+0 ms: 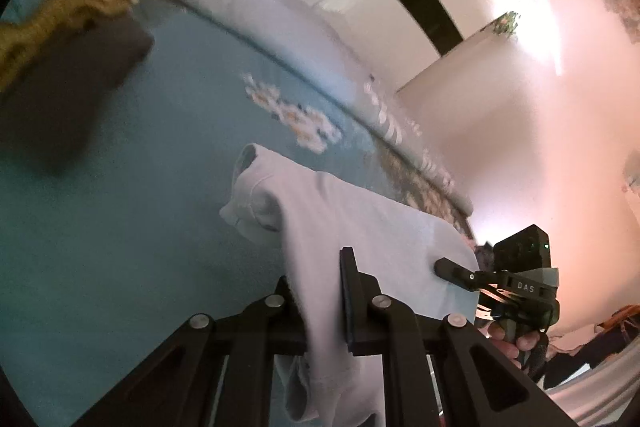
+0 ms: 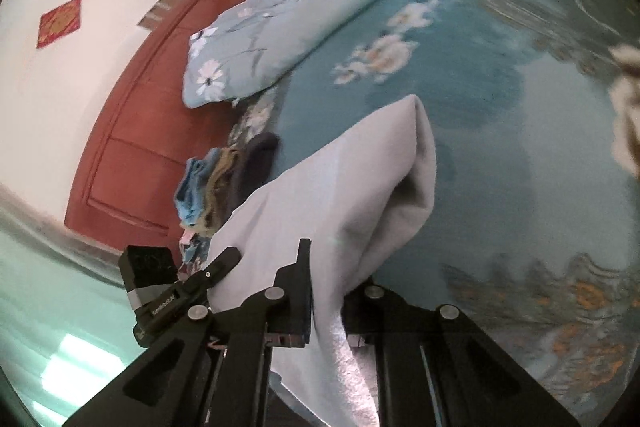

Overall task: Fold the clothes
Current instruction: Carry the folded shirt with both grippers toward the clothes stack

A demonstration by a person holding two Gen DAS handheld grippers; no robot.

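Here, nearest first
Left gripper (image 1: 316, 291): jaws drawn narrow and clamped on the pale blue garment (image 1: 344, 223), a fold of cloth hanging down between the black fingers (image 1: 347, 291)
Right gripper (image 2: 324, 287): jaws likewise narrow, pinching another edge of the same pale blue garment (image 2: 340, 195), which drapes over and below the fingers (image 2: 298, 291)
Person's hand (image 1: 516, 341): seen from the left wrist view, wrapped round the handle of the right gripper (image 1: 452, 269), whose tip meets the garment's edge
Garment's place: held up between both grippers above the teal floral bedsheet (image 1: 140, 195), a sleeve or cuff end trailing toward the sheet; whether it touches I cannot tell
Folded pile (image 2: 224, 183): blue, mustard and dark pieces stacked near the bed's edge, apart from the garment
Pillow (image 2: 256, 39): light blue with white flowers, beyond the pile
Farthest: a red-brown door (image 2: 136, 131) and a pale wall (image 1: 520, 87)
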